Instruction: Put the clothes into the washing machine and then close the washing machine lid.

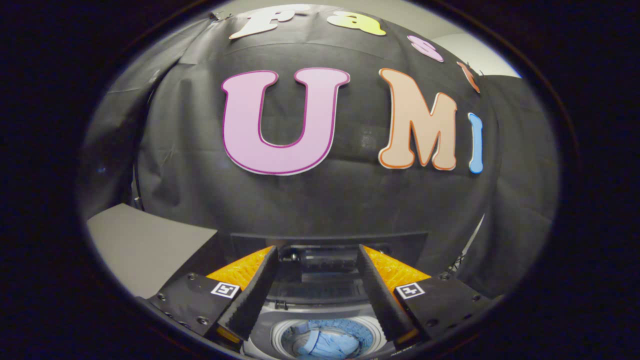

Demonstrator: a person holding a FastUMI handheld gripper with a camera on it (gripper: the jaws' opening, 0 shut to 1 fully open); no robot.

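The washing machine (320, 320) sits low, below and ahead of the gripper (316, 295), with its lid (327, 260) raised upright at the back so the drum stays reachable. The gripper's fingers stand apart with nothing between them, likely free to take the lid next. The blue clothes (325, 342) lie inside the drum, so loading looks done.

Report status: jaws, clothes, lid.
Gripper above washer, jaws open, empty. Blue clothes in drum. Lid up, not yet closed. Nothing in the way.
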